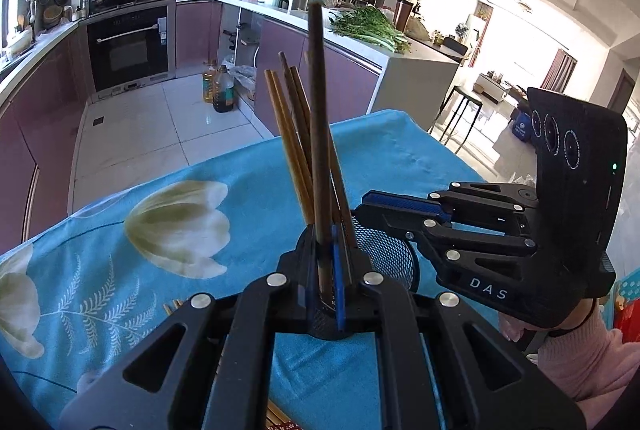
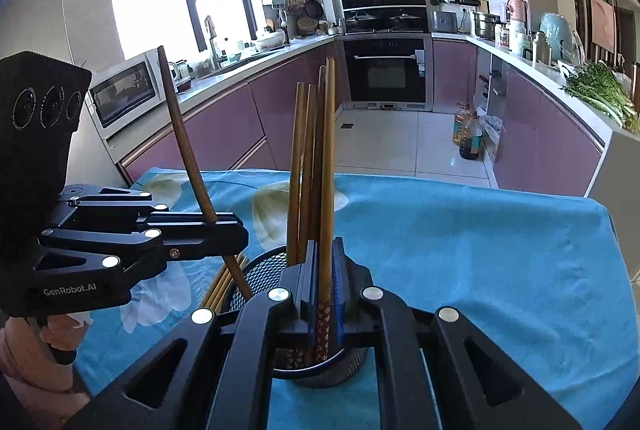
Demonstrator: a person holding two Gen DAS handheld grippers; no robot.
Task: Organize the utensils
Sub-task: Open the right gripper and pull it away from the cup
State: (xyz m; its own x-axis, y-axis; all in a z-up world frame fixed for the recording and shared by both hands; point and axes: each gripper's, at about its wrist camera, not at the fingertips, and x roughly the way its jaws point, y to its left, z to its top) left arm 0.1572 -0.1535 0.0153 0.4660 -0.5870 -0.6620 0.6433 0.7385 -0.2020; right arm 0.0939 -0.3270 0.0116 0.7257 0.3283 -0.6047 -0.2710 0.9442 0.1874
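Observation:
A black mesh holder point(image 2: 256, 280) stands on the blue flowered cloth point(image 2: 480, 250) with several wooden chopsticks point(image 2: 296, 170) upright in it. My right gripper point(image 2: 322, 262) is over the holder, shut on a light chopstick point(image 2: 329, 170) with a red patterned lower end. My left gripper point(image 2: 236, 230) comes in from the left, shut on a dark brown chopstick point(image 2: 180, 134) whose lower tip dips inside the holder's rim. In the left wrist view that dark chopstick point(image 1: 318, 110) rises from my left gripper point(image 1: 326, 242), with the holder point(image 1: 394, 258) and my right gripper point(image 1: 358, 216) just behind.
More loose chopsticks point(image 2: 224, 280) lie on the cloth left of the holder. A hand in a pink sleeve point(image 1: 592, 358) grasps the right gripper. Beyond the table's far edge are purple kitchen cabinets point(image 2: 224, 134), an oven point(image 2: 386, 70) and oil bottles point(image 2: 470, 136) on the floor.

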